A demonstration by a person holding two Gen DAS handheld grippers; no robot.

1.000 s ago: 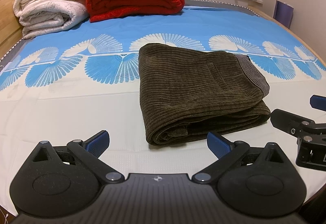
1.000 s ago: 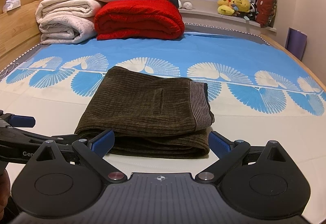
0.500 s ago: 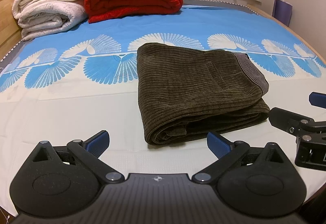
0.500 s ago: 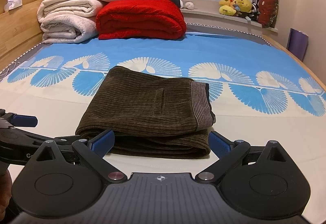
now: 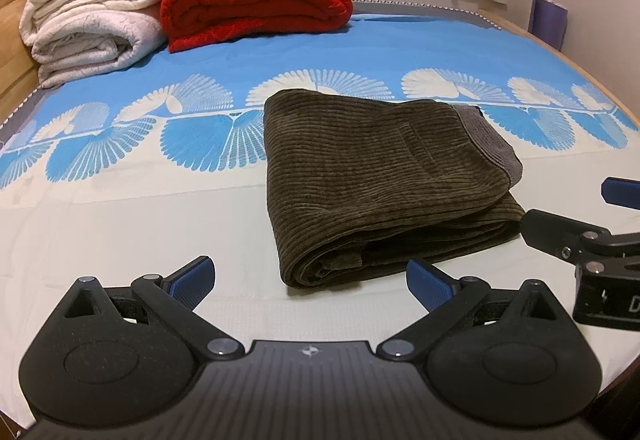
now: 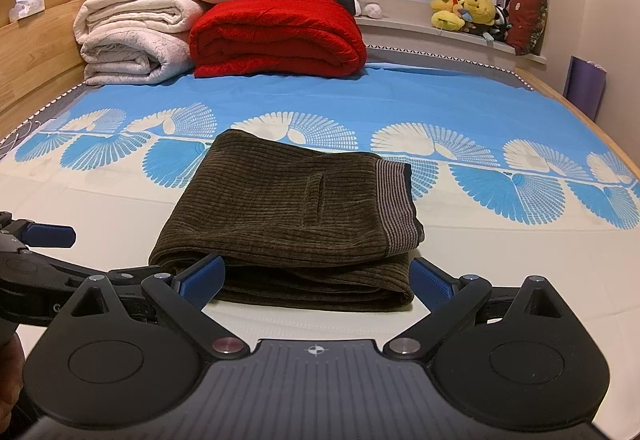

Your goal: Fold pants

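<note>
Corduroy pants [image 5: 384,176] lie folded into a thick olive bundle on the bedsheet [image 5: 120,240], straight ahead of us — longer side running left to right, striped waistband [image 6: 396,200] toward the right. Our right gripper [image 6: 316,280] sits nearer, its spread fingers flanking the bundle's near edge without touching; our left gripper [image 5: 308,278], also wide apart and empty, hangs just short of the rolled corner. We judge the folding done.
</note>
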